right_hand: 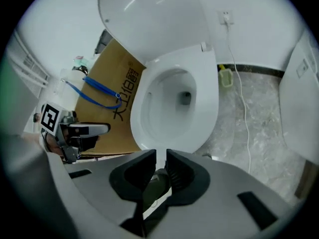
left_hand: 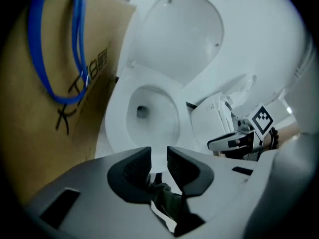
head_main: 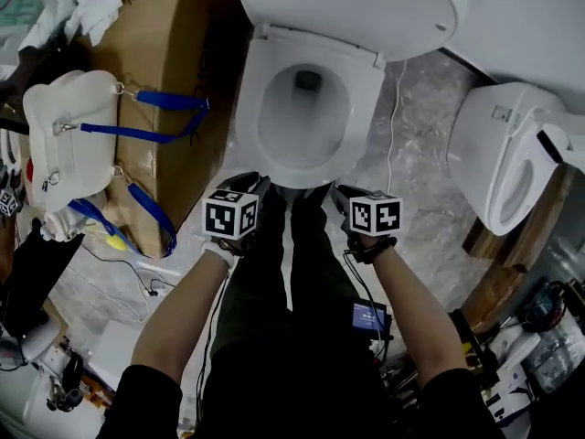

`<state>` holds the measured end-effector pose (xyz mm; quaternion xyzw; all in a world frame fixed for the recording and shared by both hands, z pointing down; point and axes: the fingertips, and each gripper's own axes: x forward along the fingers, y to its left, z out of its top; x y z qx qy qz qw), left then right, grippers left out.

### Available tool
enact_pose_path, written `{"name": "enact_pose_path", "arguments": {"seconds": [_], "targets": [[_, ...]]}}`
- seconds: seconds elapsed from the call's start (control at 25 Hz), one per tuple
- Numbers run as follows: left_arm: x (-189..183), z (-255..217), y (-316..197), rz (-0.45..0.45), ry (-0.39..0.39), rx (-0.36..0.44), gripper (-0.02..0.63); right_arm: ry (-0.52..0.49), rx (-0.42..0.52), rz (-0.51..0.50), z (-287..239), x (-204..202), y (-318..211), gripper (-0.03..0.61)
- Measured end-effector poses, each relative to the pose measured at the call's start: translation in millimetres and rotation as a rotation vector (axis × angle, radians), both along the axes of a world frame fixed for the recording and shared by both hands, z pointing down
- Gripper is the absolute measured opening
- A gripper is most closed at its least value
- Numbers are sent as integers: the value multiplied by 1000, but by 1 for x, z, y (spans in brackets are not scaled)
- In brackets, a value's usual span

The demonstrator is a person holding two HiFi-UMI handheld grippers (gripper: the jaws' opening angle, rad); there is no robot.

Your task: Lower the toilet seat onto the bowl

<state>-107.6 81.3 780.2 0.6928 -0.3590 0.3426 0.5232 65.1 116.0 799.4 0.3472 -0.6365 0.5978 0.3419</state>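
The white toilet seat [head_main: 367, 108] lies flat on the bowl, its ring around the water hole [head_main: 308, 80]. The lid [head_main: 347, 3] stands raised behind it. Both grippers hover side by side just before the bowl's front rim, over my dark trousers, touching nothing. My left gripper [head_main: 260, 184] [left_hand: 158, 156] has a narrow empty gap between its jaws. In my right gripper [head_main: 340, 193] [right_hand: 161, 158] the gap is narrower still, also empty. From the left gripper view the seat [left_hand: 115, 118] and lid [left_hand: 182, 31] show ahead; from the right gripper view the seat [right_hand: 208, 96] and lid [right_hand: 149, 19] do too.
A big cardboard box [head_main: 174, 71] stands tight against the toilet's left, with a white bag on blue straps [head_main: 69, 126] leaning on it. A second white toilet seat unit [head_main: 503, 154] rests at the right. A white cable [head_main: 393, 126] runs down the marble floor. Clutter lies at both lower corners.
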Motion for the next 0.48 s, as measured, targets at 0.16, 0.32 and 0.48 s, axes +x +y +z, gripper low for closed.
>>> {"name": "enact_pose_path", "arguments": {"seconds": [0.16, 0.32, 0.48], "targets": [[12, -98, -31, 71, -20, 216, 107, 30, 177, 35, -85, 29, -40, 74], [21, -198, -73, 73, -4, 414, 107, 33, 411, 97, -190, 55, -107, 71], [29, -300, -96, 32, 43, 575, 107, 22, 593, 163, -301, 77, -133, 66]]}}
